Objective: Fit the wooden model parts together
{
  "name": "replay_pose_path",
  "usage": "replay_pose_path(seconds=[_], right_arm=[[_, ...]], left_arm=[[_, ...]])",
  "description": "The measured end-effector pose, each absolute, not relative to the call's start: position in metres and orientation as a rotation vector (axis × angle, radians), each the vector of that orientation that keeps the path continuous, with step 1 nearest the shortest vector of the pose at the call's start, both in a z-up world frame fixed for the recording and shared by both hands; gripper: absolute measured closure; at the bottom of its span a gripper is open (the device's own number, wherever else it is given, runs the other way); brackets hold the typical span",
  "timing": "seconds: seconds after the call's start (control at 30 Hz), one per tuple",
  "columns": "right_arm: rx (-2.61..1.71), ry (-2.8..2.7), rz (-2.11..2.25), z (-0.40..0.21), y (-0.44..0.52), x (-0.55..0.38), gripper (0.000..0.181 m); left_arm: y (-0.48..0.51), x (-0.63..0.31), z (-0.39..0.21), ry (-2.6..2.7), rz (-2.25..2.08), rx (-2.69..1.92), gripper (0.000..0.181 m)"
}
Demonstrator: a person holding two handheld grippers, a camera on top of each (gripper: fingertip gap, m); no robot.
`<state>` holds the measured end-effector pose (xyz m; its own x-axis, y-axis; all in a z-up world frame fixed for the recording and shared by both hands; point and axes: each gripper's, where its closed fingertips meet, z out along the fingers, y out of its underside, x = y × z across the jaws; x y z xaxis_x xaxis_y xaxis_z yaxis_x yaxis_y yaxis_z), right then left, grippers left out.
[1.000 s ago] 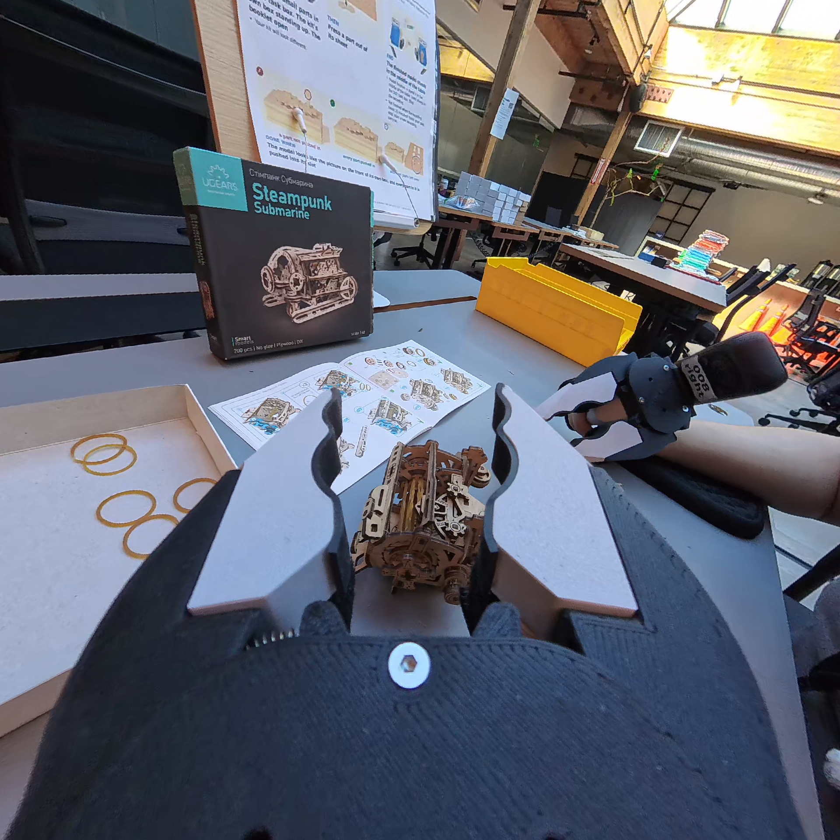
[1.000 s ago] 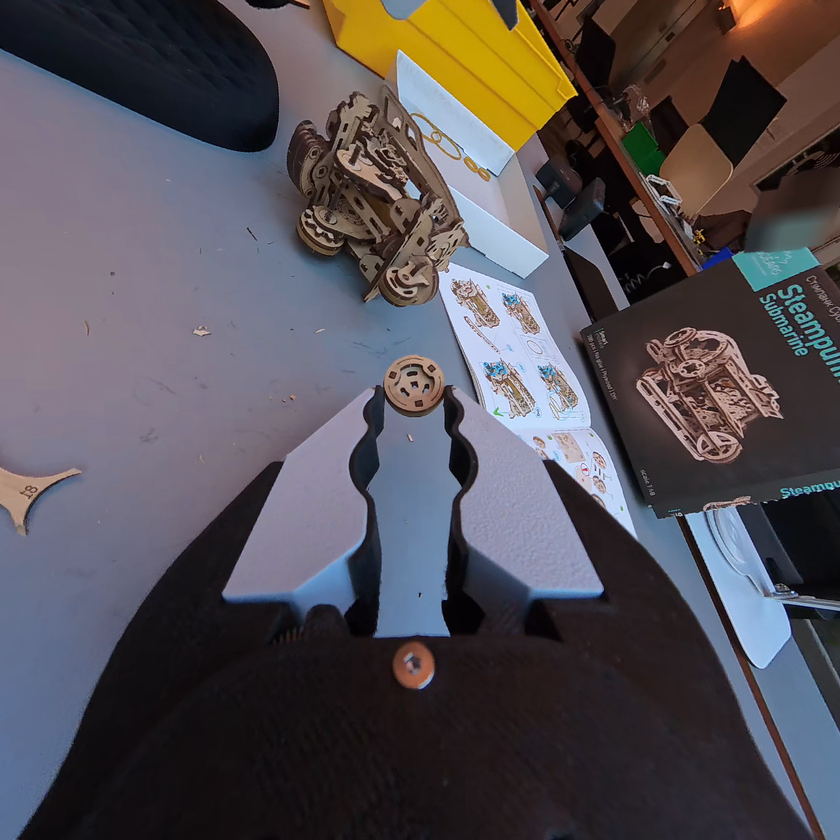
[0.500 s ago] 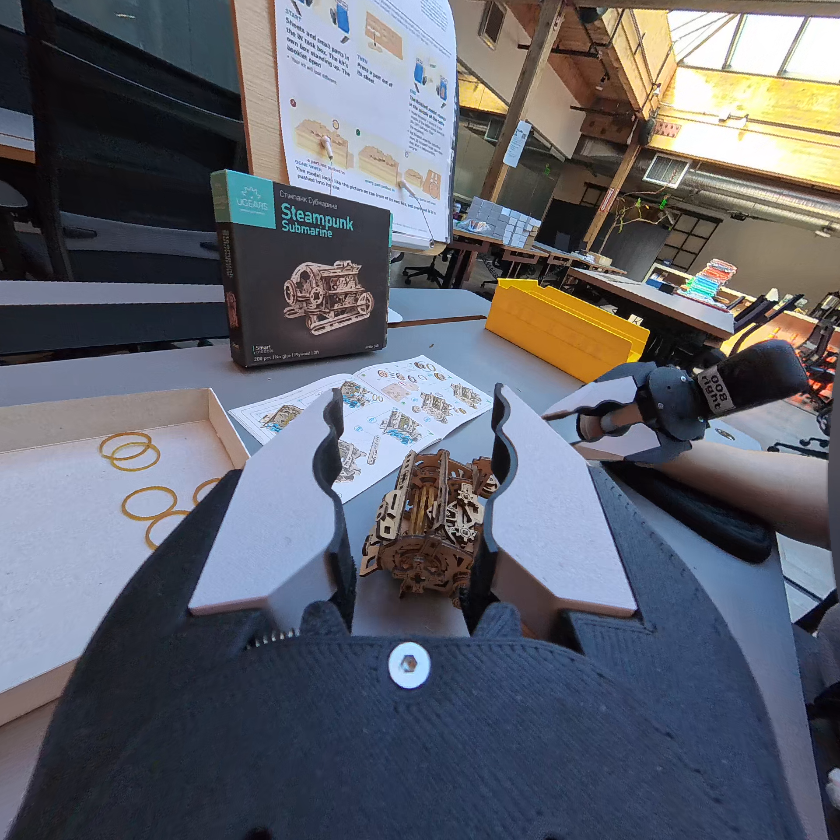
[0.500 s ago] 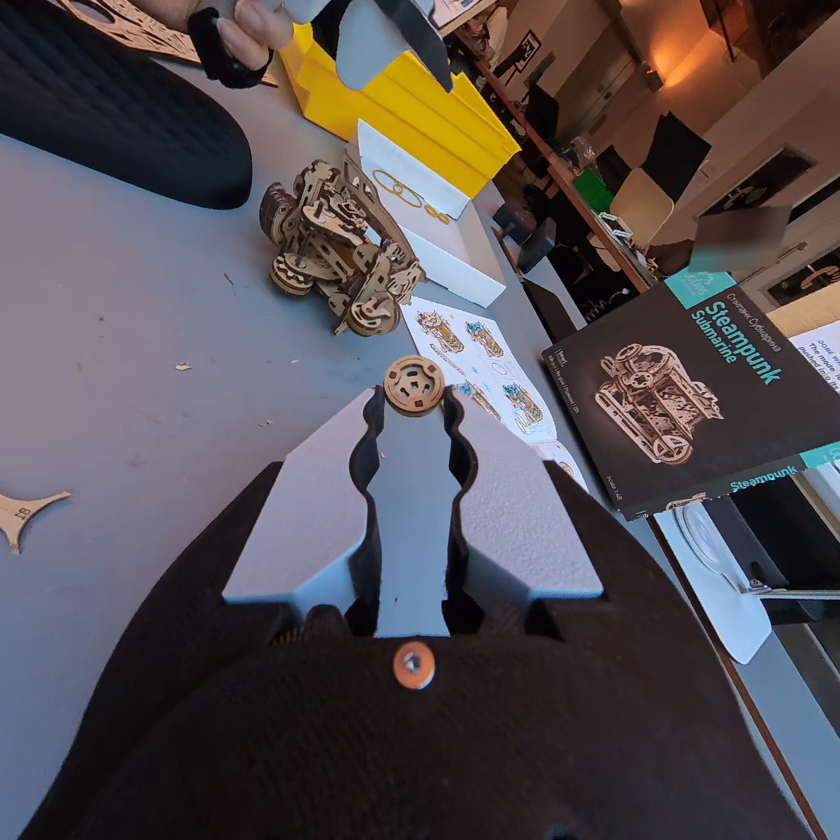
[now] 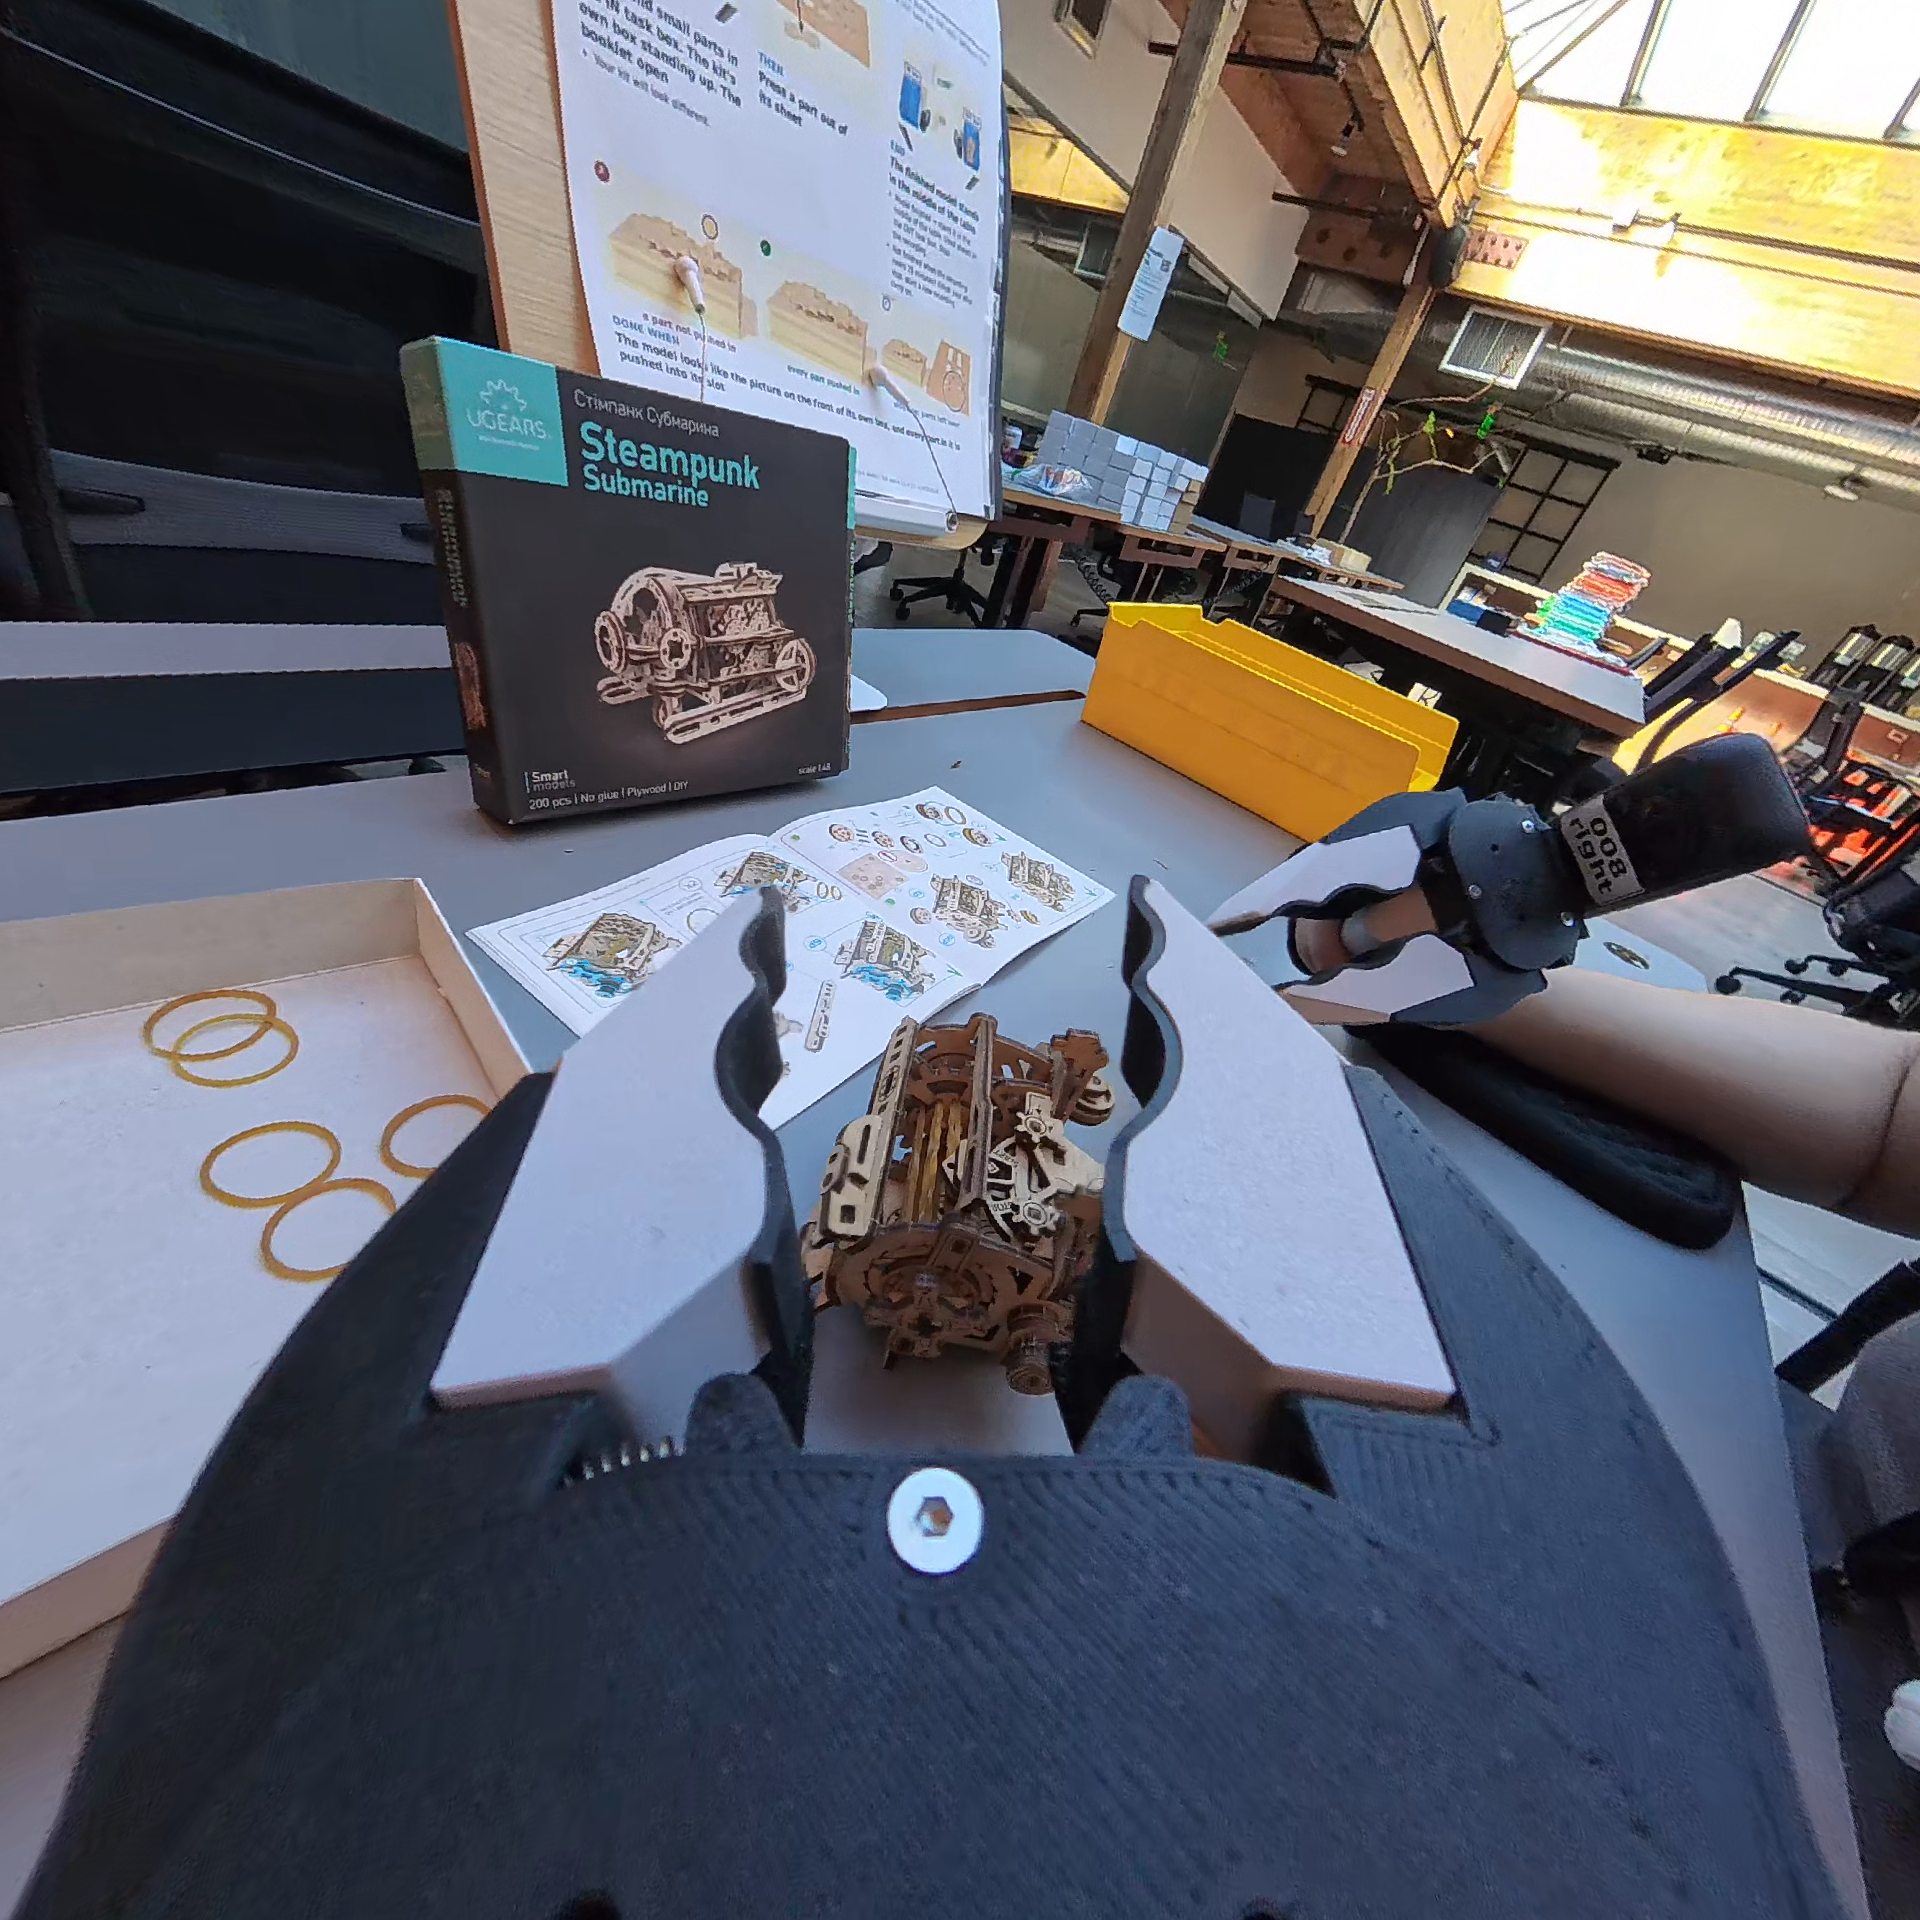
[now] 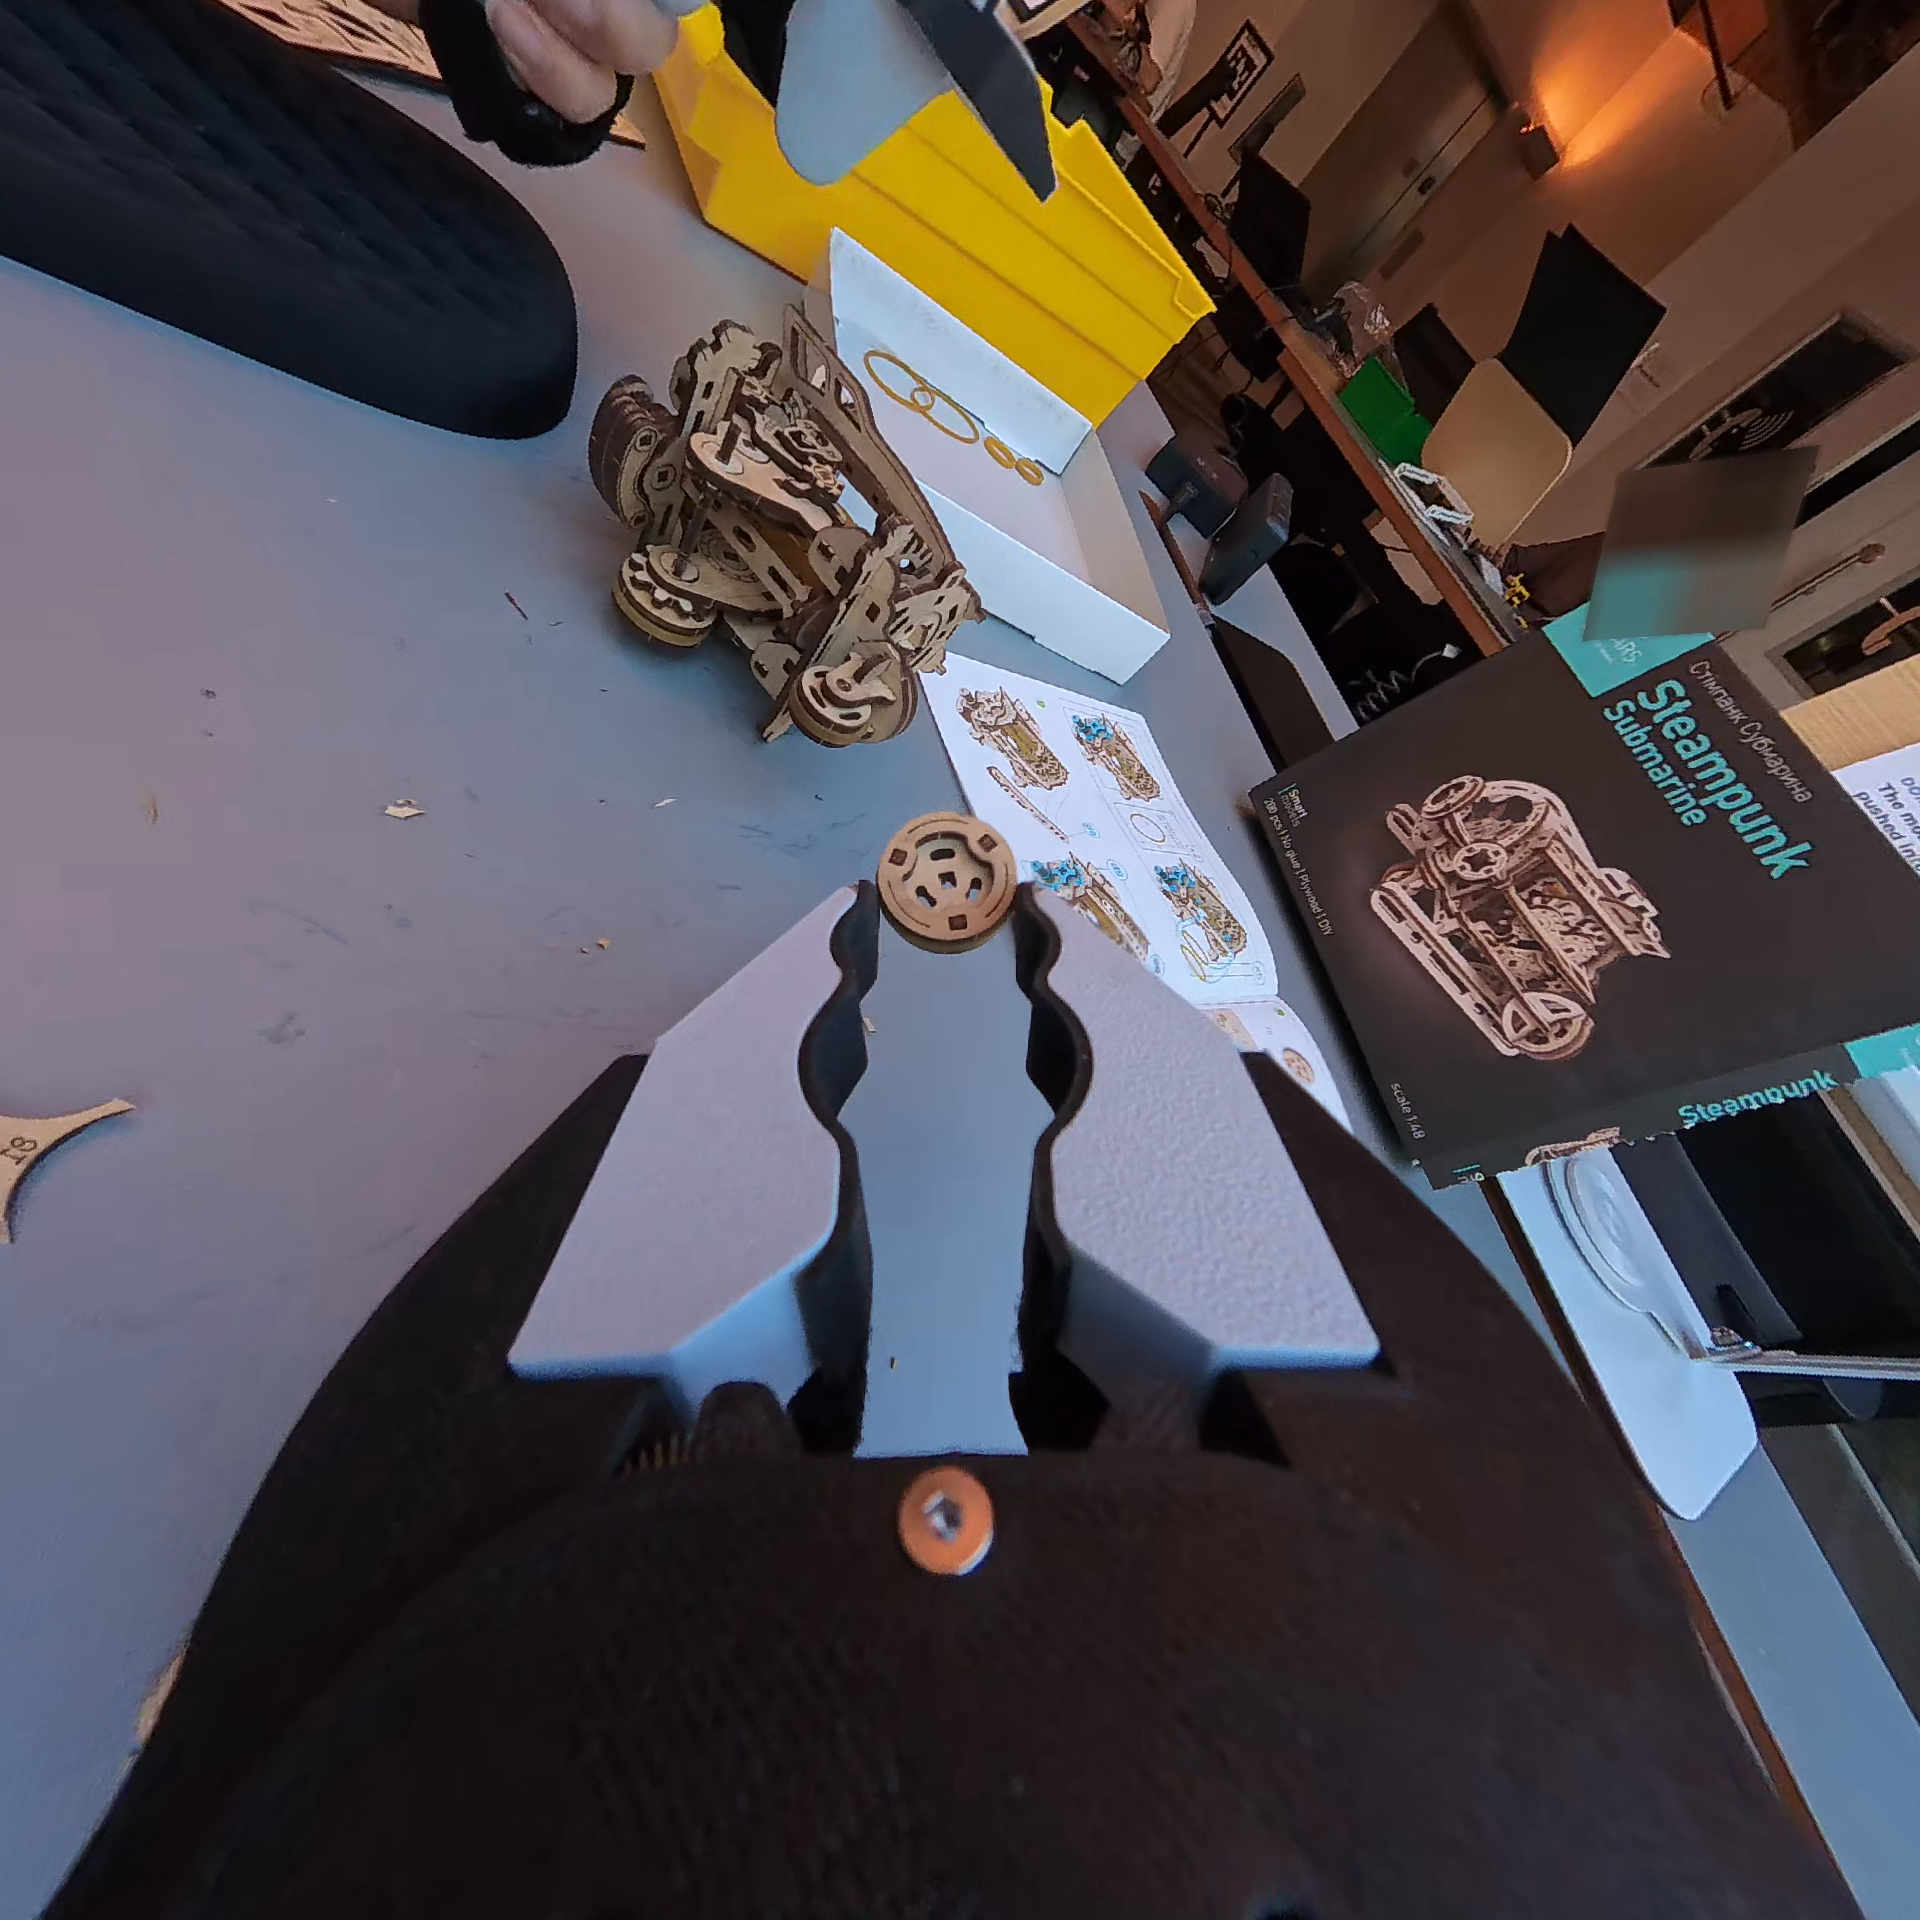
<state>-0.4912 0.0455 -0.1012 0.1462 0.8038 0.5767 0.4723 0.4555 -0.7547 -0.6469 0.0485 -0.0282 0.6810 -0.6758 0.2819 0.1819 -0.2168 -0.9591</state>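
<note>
The wooden model (image 5: 961, 1184) stands on the grey table (image 6: 260, 831), a half-built body of gears and plates. In the left wrist view it lies straight ahead of your left gripper (image 5: 951, 940), low between the two fingers, and its long axis runs about along them, away from you. The jaws there are spread wide with nothing in them. I cannot tell from this view whether the fingers already reach around the model or only hang above it; from the right wrist view the left gripper seems raised well over the table.

Your right gripper (image 6: 945, 899) pinches one small wooden disc (image 6: 945, 881) at the very tips, its pierced face turned toward the camera. From this gripper the model (image 6: 774, 540) lies ahead and a little to the left, well apart from the disc. So the left gripper is the nearer one to the model — in my judgement it should steady the body first, and then the disc must travel across to it.

Counting: one model, one disc in the jaws, one loose wooden offcut (image 6: 47, 1143) at the table's edge. Beside the model are one open booklet (image 5: 800, 914), one white tray (image 5: 312, 914) with five rubber bands (image 5: 270, 1162) — one dark kit box (image 5: 644, 582) and one yellow bin (image 5: 1257, 707) stand farther back.
</note>
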Motion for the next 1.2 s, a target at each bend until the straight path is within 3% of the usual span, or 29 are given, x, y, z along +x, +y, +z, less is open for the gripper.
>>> replay_pose_path(seconds=[1.2], right_arm=[[-1.072,-1.669,0.118,-0.127,0.032,-0.493,0.156]], left_arm=[[0.045,-0.655,-0.018,0.407,-0.729,-1.528,0.12]])
